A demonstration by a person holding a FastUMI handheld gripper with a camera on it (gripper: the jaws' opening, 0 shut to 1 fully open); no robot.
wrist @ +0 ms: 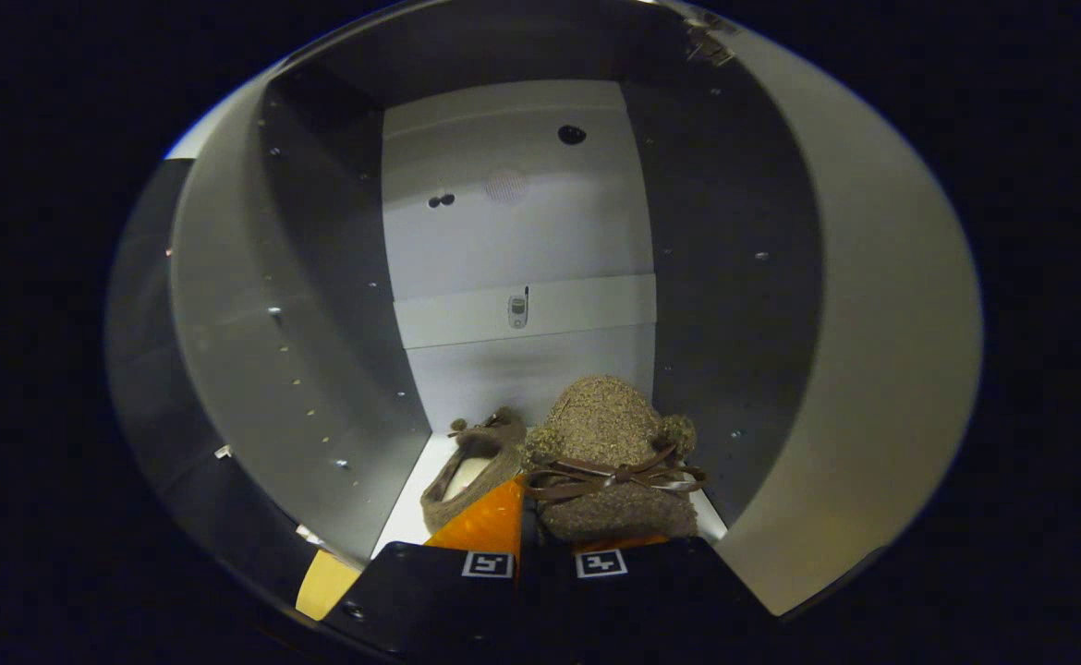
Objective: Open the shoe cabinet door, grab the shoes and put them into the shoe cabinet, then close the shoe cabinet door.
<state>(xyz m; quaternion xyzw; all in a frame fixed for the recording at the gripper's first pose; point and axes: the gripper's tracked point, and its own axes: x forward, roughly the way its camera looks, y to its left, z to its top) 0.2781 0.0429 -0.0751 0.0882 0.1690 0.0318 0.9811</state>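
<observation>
White panels line the inside of the shoe cabinet (pixel 522 240), with darker side walls rising on both sides and a pale crossbar across the back. On its white floor sit two brown fuzzy shoes: the right shoe (pixel 610 462), toe up with a brown lace bow, and the left shoe (pixel 471 466) beside it, lying lower. The gripper (pixel 545 536) reaches into the cabinet, its orange fingers (pixel 485 522) close together, pinching the heel of the right shoe.
</observation>
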